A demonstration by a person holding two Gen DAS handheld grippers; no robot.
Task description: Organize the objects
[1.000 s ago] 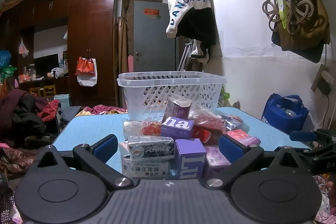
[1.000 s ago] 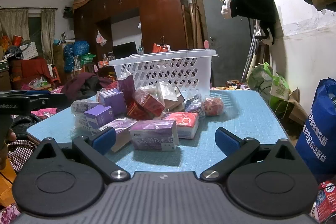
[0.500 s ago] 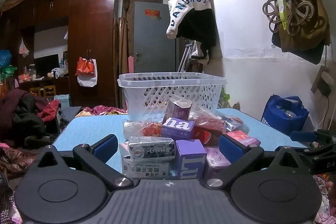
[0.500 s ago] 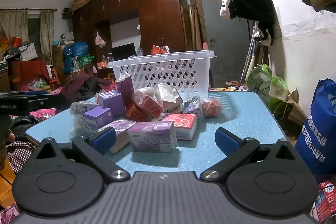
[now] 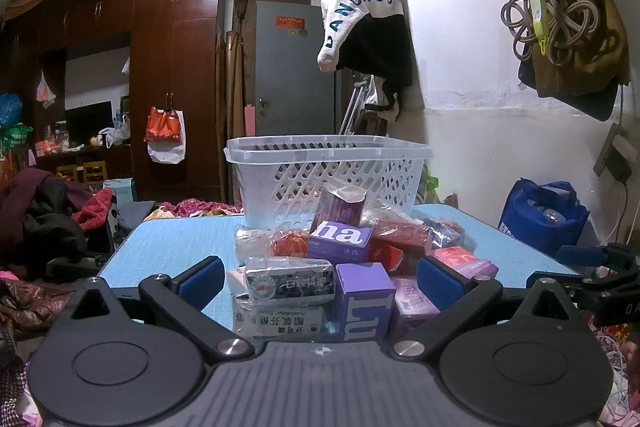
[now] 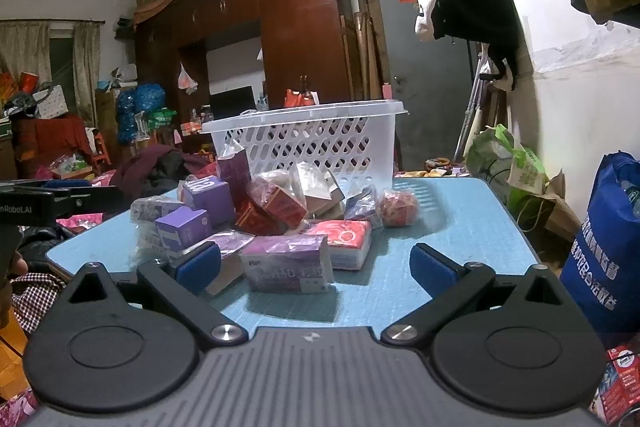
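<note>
The right gripper [image 6: 314, 267] has edged closer to the purple packet [image 6: 288, 263]; both it and the left gripper [image 5: 320, 277] hover spread wide at the blue table's [image 6: 460, 227] near edge.

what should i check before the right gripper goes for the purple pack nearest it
1. Right gripper open, holding nothing: ok.
2. Purple pack lies flat at the pile's near edge, nothing on top: ok.
3. Jaw gap wider than the pack: ok, seemingly.
4. White basket upright behind the pile, rim unobstructed: ok.
5. Left gripper open, off to the side at the pile's other end: ok.
6. Room inside the basket: cannot tell.
</note>
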